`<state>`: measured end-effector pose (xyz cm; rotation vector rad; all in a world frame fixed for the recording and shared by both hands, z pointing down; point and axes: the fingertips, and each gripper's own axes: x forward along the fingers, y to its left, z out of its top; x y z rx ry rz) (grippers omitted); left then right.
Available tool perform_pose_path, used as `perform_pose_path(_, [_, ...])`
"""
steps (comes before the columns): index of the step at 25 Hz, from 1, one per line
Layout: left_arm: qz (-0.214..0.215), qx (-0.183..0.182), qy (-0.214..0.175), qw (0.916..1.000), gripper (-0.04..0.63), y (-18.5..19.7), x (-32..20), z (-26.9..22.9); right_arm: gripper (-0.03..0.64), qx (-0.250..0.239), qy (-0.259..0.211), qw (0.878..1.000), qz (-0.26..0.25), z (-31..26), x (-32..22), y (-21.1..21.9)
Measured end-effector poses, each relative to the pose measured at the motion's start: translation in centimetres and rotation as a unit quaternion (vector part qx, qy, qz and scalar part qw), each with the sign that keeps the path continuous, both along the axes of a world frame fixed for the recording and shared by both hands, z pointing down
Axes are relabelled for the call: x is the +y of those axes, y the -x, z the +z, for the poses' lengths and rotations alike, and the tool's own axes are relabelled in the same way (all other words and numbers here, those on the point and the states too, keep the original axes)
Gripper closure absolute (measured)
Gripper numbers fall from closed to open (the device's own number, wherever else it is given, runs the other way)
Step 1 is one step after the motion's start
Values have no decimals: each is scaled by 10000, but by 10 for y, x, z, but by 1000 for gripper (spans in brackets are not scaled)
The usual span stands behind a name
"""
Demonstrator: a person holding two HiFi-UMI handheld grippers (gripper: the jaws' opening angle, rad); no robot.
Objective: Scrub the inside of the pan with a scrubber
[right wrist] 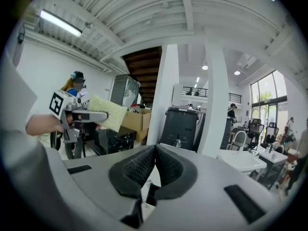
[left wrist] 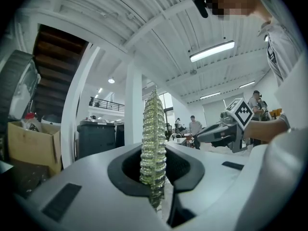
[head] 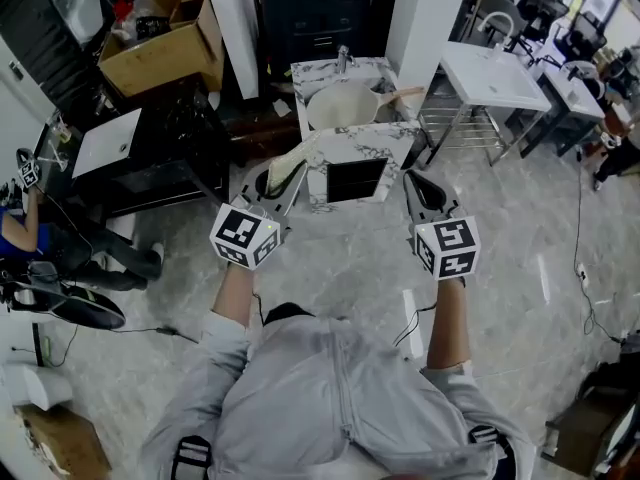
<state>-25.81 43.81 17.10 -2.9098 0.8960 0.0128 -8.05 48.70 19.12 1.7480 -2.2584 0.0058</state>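
A pale pan (head: 343,106) with a wooden handle (head: 405,95) sits in the basin of a marble-topped counter (head: 395,138), ahead of both grippers. My left gripper (head: 275,183) is shut on a yellow-green scrubber (head: 297,156), whose sheet sticks out toward the counter's front edge. The left gripper view shows the scrubber (left wrist: 153,129) edge-on, clamped between the jaws of the left gripper (left wrist: 154,150). My right gripper (head: 415,180) hovers at the counter's right front, apart from the pan. In its own view the right gripper (right wrist: 155,150) has its ribbed pads pressed together, nothing between them.
A faucet (head: 343,61) stands behind the pan. A cardboard box (head: 165,48) sits far left, a black cabinet (head: 150,158) left of the counter, a white basin table (head: 495,73) on a wire rack to the right. A person (head: 60,248) sits at far left. Cables cross the floor.
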Motion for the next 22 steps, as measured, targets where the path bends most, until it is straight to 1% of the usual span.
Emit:
perform_pose_path(2, [-66,10,49,10000,526,-9,4,5,583,204,50,9997,113,6,1,-13])
perform_pose_path(3, [-80,-33,101,9999,526,-14,7,10,583,184,71,9997,159,10,3,-19])
perform_pose_path(6, [-79,-169,217,9996,526,-29,16,19,583,-71,101,9998,175,17,8,-32])
perform_pose_path(11, [-70,-166,155,9997,526,-50,2,15,583,-388,8,9992,38,13,-5,-48])
perform_pose_path(13, [-111,-180,210,9996,525,-57,-11,18,583,-452,-37,9990,14,14,-13,-54])
perform_pose_path(17, [-267,-358,385,9983,526,-69,-52,32,583,-537,-150,9984,48,17,-43,-67])
perform_pose_path(20, [-172,-429,325,9984,526,-82,-87,36,583,-515,-192,9984,118,19,-77,-76])
perform_pose_path(22, [-82,-461,303,9984,526,-89,-117,39,583,-433,-231,9988,63,19,-105,-76])
